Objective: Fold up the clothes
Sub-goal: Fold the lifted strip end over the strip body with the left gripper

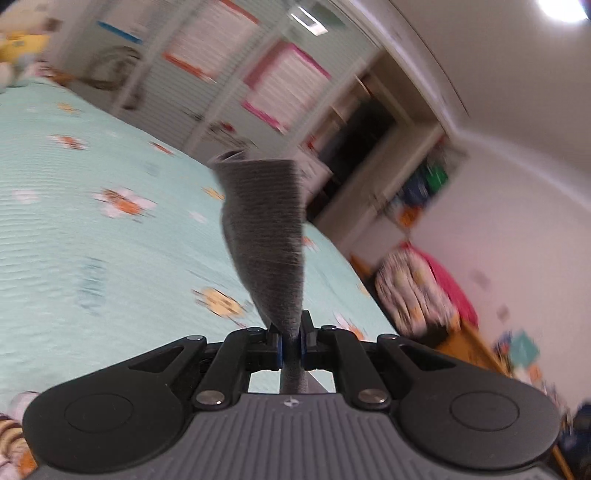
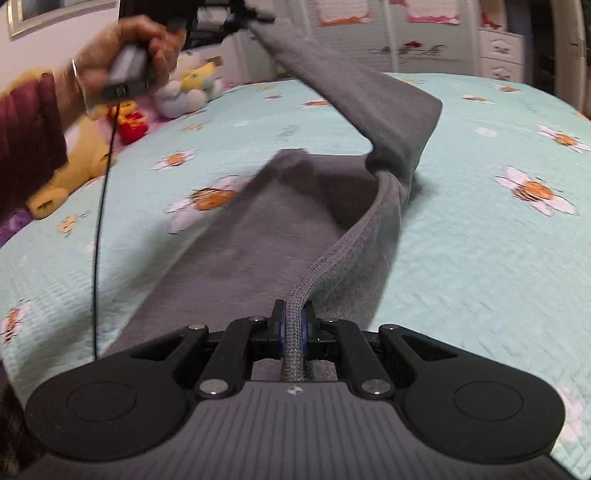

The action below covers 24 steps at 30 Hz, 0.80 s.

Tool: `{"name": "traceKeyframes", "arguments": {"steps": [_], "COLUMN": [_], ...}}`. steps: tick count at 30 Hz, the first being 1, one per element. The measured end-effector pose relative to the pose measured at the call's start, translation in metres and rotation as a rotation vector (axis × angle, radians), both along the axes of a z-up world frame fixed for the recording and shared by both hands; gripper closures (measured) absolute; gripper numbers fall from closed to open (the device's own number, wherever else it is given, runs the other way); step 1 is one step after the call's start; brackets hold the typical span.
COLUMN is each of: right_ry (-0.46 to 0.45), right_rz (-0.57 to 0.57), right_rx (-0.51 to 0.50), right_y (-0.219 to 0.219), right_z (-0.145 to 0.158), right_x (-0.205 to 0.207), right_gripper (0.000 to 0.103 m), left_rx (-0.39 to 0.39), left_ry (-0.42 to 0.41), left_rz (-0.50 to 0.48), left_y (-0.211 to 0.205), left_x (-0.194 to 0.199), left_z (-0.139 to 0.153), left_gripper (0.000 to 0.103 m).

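Observation:
A grey knitted garment [image 2: 280, 229] lies stretched over the pale green flowered bedspread [image 2: 480, 258]. My right gripper [image 2: 293, 332] is shut on its stitched hem, which runs up from the jaws to a raised fold. From that fold a grey strip rises to the upper left, where the left gripper [image 2: 255, 14] holds it at the frame's top, carried by a person's hand [image 2: 129, 48]. In the left wrist view my left gripper [image 1: 291, 339] is shut on a corner of the grey garment [image 1: 266, 236], which stands up as a flap above the bed [image 1: 92, 221].
Plush toys [image 2: 184, 88] and a yellow soft toy [image 2: 74, 166] lie at the bed's far left. A black cable [image 2: 103, 221] hangs from the hand. White cupboards [image 1: 229, 74] stand behind the bed, and a colourful bundle [image 1: 417, 291] sits on a wooden piece beside it.

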State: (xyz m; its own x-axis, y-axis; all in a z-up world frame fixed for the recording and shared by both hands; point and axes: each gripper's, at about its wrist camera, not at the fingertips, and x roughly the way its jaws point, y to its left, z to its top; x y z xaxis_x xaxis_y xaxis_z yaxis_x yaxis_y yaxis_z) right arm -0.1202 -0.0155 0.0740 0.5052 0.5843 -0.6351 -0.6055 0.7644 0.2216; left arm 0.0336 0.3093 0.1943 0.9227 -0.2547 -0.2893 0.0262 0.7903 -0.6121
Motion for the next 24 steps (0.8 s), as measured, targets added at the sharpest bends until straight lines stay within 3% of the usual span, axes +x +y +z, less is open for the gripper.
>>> {"name": "traceKeyframes", "arguments": {"steps": [6,10,13,14,15,16,17,20,22,24], "right_ry": [0.032,0.045,0.058,0.074,0.09,0.108,0.138,0.173,0.186,0.186], "right_rz": [0.115,0.133,0.125,0.116,0.108,0.099,0.091,0.069,0.05,-0.008], "right_rx": [-0.091,-0.121,-0.106,-0.073,-0.039,-0.002,0.064,0.294,0.434,0.492], "right_y": [0.03,0.038,0.033,0.03,0.026,0.022,0.014,-0.017,-0.045,-0.073], "right_z": [-0.001,-0.005,-0.005,-0.005,-0.004,-0.004,-0.002,0.008,0.015,0.019], "right_x": [0.007,0.007,0.01,0.01,0.01,0.01,0.01,0.004,-0.004,-0.013], "right_gripper": [0.096,0.096,0.094,0.091,0.088,0.083,0.072,0.054,0.052,0.052], "left_rx": [-0.057,-0.078,-0.096,-0.099,-0.102,-0.112,-0.126,-0.171,-0.202,-0.24], "left_ry": [0.15,0.183,0.183,0.192,0.203,0.224,0.25,0.282,0.295,0.299], "left_rz": [0.163,0.222,0.258,0.272,0.288,0.3,0.311,0.315,0.315,0.313], "left_y": [0.051,0.065,0.075,0.076,0.077,0.079,0.082,0.087,0.091,0.095], "left_x": [-0.011,-0.018,-0.023,-0.025,-0.027,-0.031,-0.036,-0.06,-0.082,-0.111], "left_z": [-0.07,-0.099,-0.106,-0.108,-0.111,-0.116,-0.122,-0.131,-0.136,-0.14], "left_gripper": [0.096,0.096,0.095,0.093,0.08,0.058,0.049,0.045,0.043,0.042]}}
